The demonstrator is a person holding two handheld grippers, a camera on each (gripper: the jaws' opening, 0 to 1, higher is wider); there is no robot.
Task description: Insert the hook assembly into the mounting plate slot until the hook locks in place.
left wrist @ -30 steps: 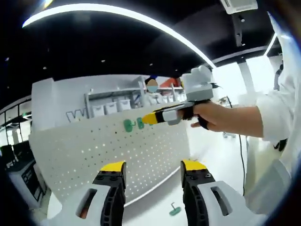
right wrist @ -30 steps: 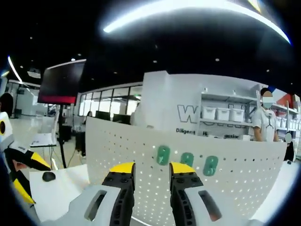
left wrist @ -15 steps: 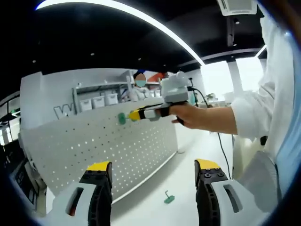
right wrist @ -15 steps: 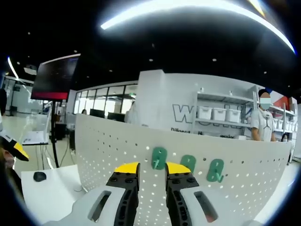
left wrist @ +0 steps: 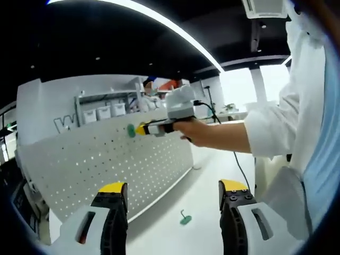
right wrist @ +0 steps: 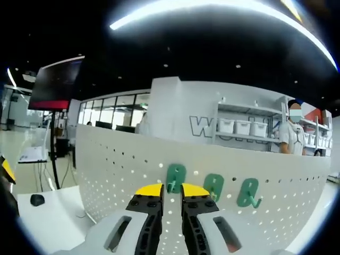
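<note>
1. Right gripper view showed the leftmost green hook (right wrist: 175, 178) sitting on the white pegboard (right wrist: 117, 164), just above my right gripper (right wrist: 171, 190).
2. My right gripper had its yellow-tipped jaws nearly together around the lower stem of that hook; I cannot tell if they really clamped it.
3. Two more green hooks (right wrist: 214, 186) (right wrist: 247, 192) hung on the board beside the first one.
4. Left gripper view showed my right hand (left wrist: 199, 132) holding the right gripper at the board.
5. My left gripper (left wrist: 173, 190) had its jaws wide apart and held nothing.
6. One spare hook (left wrist: 184, 217) lay on the white table (left wrist: 207, 186) between those jaws in the view.
</note>
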